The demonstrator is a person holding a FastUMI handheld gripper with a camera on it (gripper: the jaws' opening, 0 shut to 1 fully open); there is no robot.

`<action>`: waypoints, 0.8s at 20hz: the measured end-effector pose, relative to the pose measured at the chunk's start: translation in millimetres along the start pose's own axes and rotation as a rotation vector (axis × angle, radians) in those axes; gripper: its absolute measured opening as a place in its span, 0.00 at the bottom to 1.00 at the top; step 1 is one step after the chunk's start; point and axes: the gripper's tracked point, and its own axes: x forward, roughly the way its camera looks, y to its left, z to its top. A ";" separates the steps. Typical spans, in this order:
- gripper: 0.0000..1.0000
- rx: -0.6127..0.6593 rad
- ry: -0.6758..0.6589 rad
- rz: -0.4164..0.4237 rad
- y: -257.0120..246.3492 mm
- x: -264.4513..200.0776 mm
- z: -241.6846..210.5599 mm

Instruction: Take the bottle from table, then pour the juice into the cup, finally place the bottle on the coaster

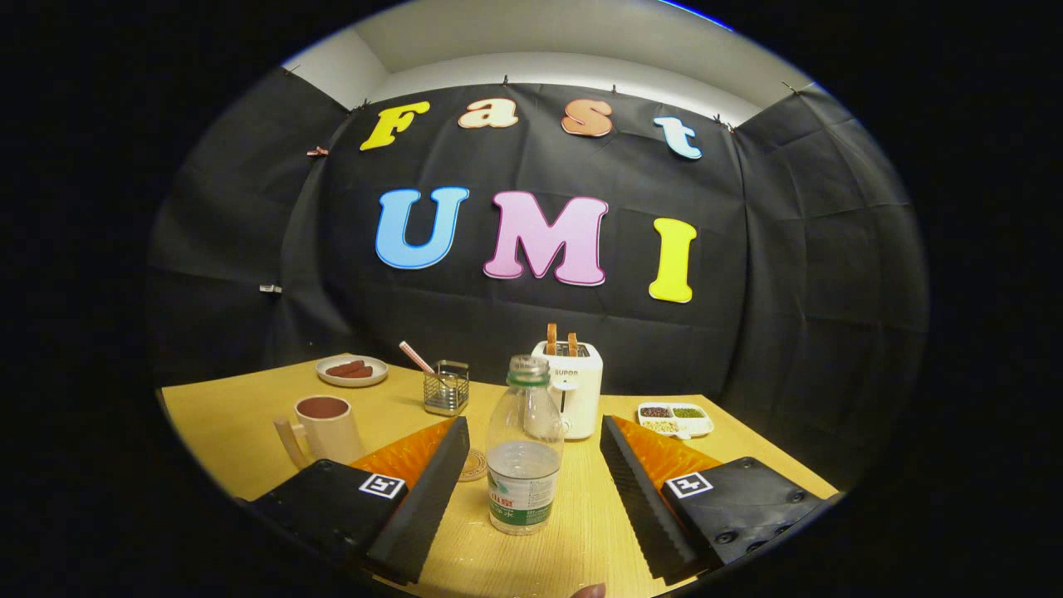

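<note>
While your gripper (pixel 529 465) stands wide open, neither finger touching it, the clear plastic water bottle (pixel 524 444) stands upright between the fingers at lower centre, long axis vertical, cap up. Round coaster (pixel 472 465) just left of it. Mug (pixel 325 428) lower left, white toaster (pixel 573 390) behind the bottle.

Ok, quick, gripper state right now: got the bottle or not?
Gripper: open, holding nothing; the bottle stands upright on the table between its fingers, with a gap on each side.
</note>
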 end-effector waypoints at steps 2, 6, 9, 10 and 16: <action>0.98 0.008 0.026 0.003 0.2 12.2 -23.6; 0.98 0.037 0.060 0.002 4.0 26.1 -57.6; 0.98 0.058 0.069 0.001 6.0 33.1 -71.7; 0.98 0.064 0.068 -0.001 5.7 36.3 -74.4; 0.78 0.086 0.065 -0.033 0.9 55.9 -73.9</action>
